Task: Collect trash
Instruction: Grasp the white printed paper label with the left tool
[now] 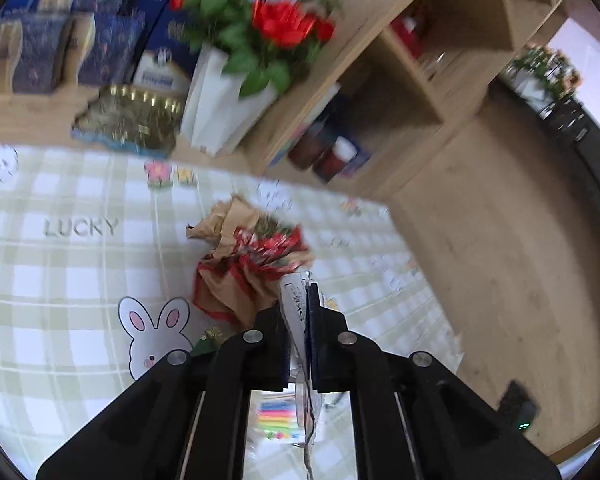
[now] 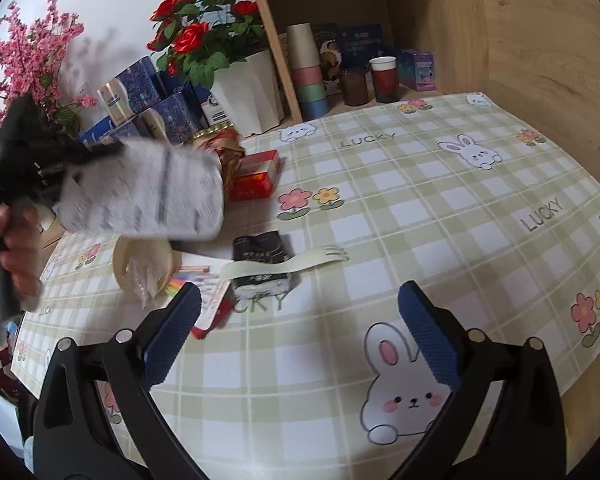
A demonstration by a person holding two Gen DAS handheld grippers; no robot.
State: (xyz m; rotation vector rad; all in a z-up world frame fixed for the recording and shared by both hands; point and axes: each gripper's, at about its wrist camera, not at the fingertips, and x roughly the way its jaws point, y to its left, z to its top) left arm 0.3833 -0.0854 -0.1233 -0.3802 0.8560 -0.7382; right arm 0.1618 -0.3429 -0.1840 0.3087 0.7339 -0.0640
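Note:
My left gripper [image 1: 305,300] is shut on a flat white printed wrapper [image 1: 294,300], which it holds above the checked tablecloth [image 1: 80,272]. In the right wrist view the same wrapper [image 2: 148,196] hangs blurred in the air at the left, with a hand [image 2: 16,256] behind it. A crumpled brown-and-red paper [image 1: 248,268] lies just beyond the left fingertips. My right gripper [image 2: 300,295] stands open low over the cloth. Ahead of it lie a black-and-white packet [image 2: 262,276], a white plastic spork [image 2: 296,264], a paper cup [image 2: 140,264] with clear film, and a red box [image 2: 256,176].
A white pot of red roses [image 2: 248,92], blue boxes [image 2: 172,116] and a gold tin [image 1: 128,120] stand along the back. A wooden shelf unit [image 2: 380,0] holds stacked cups [image 2: 308,72] and two dark cups. Pink blossom [image 2: 24,60] rises at far left. A colourful card [image 2: 192,276] lies by the cup.

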